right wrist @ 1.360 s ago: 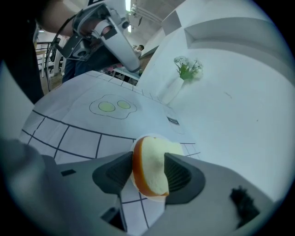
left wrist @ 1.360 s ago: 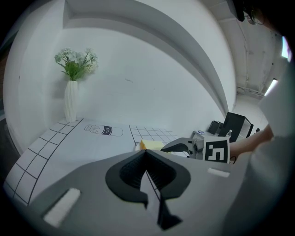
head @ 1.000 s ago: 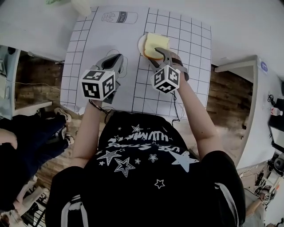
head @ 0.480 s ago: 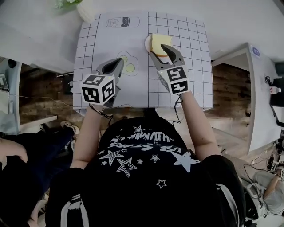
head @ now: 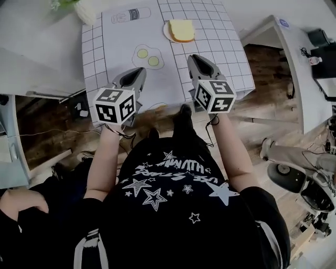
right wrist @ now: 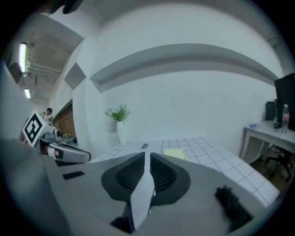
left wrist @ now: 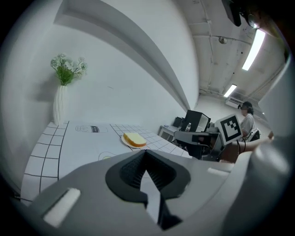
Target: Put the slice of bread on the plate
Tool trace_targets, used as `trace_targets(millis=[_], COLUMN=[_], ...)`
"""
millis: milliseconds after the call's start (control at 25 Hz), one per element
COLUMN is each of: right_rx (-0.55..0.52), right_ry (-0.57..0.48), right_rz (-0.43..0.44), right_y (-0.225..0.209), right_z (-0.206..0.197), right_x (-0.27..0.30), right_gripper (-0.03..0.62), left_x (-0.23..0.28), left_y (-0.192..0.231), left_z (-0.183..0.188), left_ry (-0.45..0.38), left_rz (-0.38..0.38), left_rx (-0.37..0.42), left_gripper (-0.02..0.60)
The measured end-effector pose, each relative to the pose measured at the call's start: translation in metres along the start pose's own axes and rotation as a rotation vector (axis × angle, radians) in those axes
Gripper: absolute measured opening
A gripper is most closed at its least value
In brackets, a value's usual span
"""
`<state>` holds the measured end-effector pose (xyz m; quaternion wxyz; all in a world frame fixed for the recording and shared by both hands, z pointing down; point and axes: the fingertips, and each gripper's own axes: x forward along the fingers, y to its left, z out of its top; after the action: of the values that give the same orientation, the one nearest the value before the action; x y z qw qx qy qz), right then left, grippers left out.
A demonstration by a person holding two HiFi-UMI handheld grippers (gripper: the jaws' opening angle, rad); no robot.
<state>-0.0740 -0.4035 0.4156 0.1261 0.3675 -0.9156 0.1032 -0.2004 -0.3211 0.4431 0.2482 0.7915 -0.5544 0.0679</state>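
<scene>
Bread lies flat on the plate at the far side of the sheet. It covers most of the plate, so only the left rim shows.

1. Grippers. The left gripper hangs over the near part of the sheet. Its jaws meet at the tips and hold nothing. The right gripper hangs beside it, near the sheet's front edge. Its jaws have just been closing and now stand almost together with a thin slit between them, and nothing is in that slit. Both grippers are well apart from the plate.

2. Step in hand. I judge the placing done and the release complete, so this is the retreat. The next move calls for little: I keep both grippers clear of the plate and confirm that the slice sits steady. It looks wider than the plate, so a knock on its edge could tip it off.

3. Surface. The sheet is white with a black grid, and it covers a white table. Two fried eggs and a bottle are printed on it, between the grippers and the far edge.

4. Room. A white vase with green sprigs stands at the far left corner. A white desk stands to the right over a wood floor. The walls are plain white.
</scene>
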Motion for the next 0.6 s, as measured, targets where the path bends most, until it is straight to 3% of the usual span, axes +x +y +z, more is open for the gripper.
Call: trace_targets(millis=[80, 240, 600], right_rx=[0.057, 0.07, 0.037], right_ry=[0.012, 0.018, -0.062], right_rz=[-0.058, -0.144, -0.133], right_y=[-0.004, -0.013, -0.001], right_z=[-0.01, -0.016, -0.008], right_x=[-0.018, -0.056, -0.122], right_gripper=[0.037, 0.017, 0.016], left_x=[-0.003, -0.009, -0.025], left_y=[-0.004, -0.022, -0.073], left_z=[-0.008, -0.014, -0.024], left_ry=[0.007, -0.007, -0.043], left_rz=[-0.022, -0.073, -0.101], left_rx=[0.0, -0.006, 0.014], left_gripper=[0.009, 0.009, 0.009])
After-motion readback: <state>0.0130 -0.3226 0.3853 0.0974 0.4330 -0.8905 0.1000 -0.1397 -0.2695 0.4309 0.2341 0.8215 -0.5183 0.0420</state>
